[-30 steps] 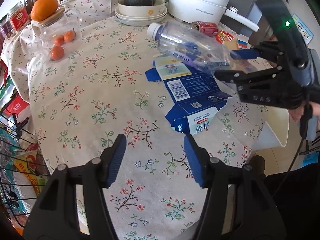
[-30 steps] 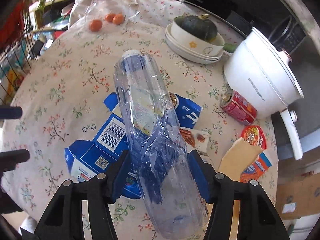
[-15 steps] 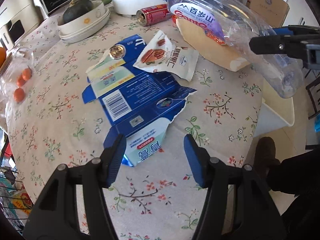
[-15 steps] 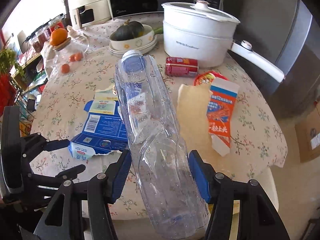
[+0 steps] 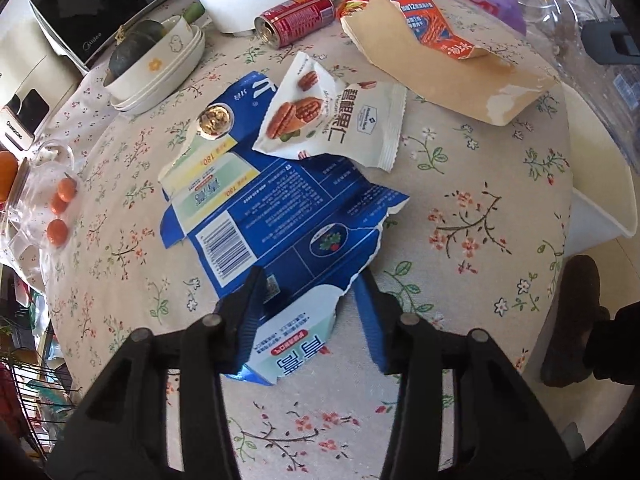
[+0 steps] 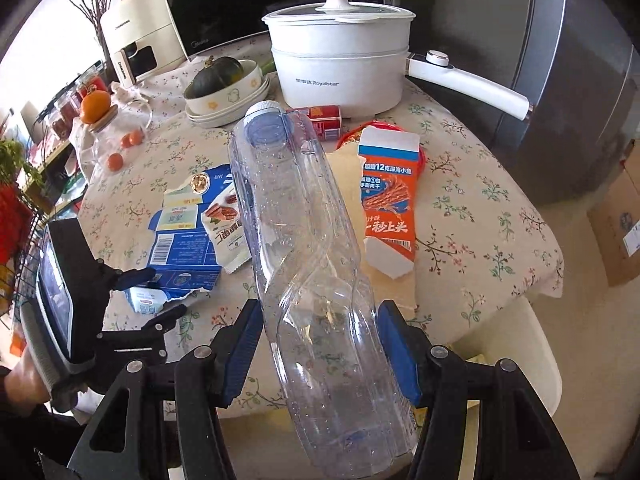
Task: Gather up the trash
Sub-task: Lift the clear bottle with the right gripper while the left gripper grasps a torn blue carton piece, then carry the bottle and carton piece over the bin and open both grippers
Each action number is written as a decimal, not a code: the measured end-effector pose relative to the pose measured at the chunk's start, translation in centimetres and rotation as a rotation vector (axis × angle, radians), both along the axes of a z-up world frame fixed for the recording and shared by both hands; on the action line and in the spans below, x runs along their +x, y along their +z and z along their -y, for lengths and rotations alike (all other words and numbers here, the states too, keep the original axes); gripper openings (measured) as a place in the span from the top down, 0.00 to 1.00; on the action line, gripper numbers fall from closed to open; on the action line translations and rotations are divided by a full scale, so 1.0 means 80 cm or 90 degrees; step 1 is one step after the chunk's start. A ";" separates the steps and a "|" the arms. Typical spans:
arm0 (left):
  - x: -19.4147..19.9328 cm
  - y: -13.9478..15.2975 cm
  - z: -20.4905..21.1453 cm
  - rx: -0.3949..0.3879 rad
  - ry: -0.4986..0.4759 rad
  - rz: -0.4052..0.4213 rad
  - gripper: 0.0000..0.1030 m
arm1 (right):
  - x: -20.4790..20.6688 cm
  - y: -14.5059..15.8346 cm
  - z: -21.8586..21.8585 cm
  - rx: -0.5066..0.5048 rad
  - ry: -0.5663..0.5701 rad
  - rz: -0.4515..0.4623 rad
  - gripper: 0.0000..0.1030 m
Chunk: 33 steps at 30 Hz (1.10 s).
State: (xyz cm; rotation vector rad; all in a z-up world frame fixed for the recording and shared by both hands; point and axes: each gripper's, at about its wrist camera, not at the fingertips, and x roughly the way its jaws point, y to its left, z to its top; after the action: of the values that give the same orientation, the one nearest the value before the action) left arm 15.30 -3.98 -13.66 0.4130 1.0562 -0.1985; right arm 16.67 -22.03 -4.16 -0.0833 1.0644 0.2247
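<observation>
**Bottle in the right gripper, left gripper at the blue carton**

The right gripper [image 6: 320,350] was clenched on a clear, crumpled plastic bottle with a white cap [image 6: 304,240], both blue pads pressed to its dented lower body, the cap end pointing away toward the white Royalstar electric pot with a long handle [image 6: 340,64]. The bottle was held in the air over the near edge of the round table with a floral cloth [image 6: 480,200].

The left gripper [image 5: 308,312] was spread apart, its fingers [image 5: 248,304] straddling the near white end of a flattened, torn blue milk carton [image 5: 280,216] that lay flat on the cloth. Whether the pads touched the carton could not be told.

Taking the blue carton as the landmark: a white pecan snack wrapper [image 5: 336,120] lay overlapping its far edge; beyond that, a red drink can [image 5: 298,16] lay on its side just in front of the pot. To the carton's far right lay a torn brown cardboard sheet [image 5: 440,76] with an orange-and-white snack box [image 5: 432,24] on top. To its far left stood stacked white bowls holding a dark green squash [image 5: 156,60], and further left a clear glass jar with small orange fruits [image 5: 52,200]
</observation>
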 end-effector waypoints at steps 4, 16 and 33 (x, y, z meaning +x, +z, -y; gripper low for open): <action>0.004 0.012 -0.008 0.002 -0.004 0.018 0.76 | -0.003 0.005 0.007 0.007 -0.009 0.007 0.41; -0.004 0.107 -0.080 -0.193 0.116 0.109 0.95 | -0.013 0.031 0.029 0.045 -0.033 0.041 0.41; -0.070 0.203 0.005 -0.357 -0.017 0.204 0.99 | -0.052 0.056 0.129 0.081 -0.110 0.073 0.41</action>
State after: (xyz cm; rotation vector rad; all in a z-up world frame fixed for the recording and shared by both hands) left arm 9.72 -4.36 2.56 -0.0496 0.6424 -0.4246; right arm 12.51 -32.32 0.29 0.1092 0.9359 0.1300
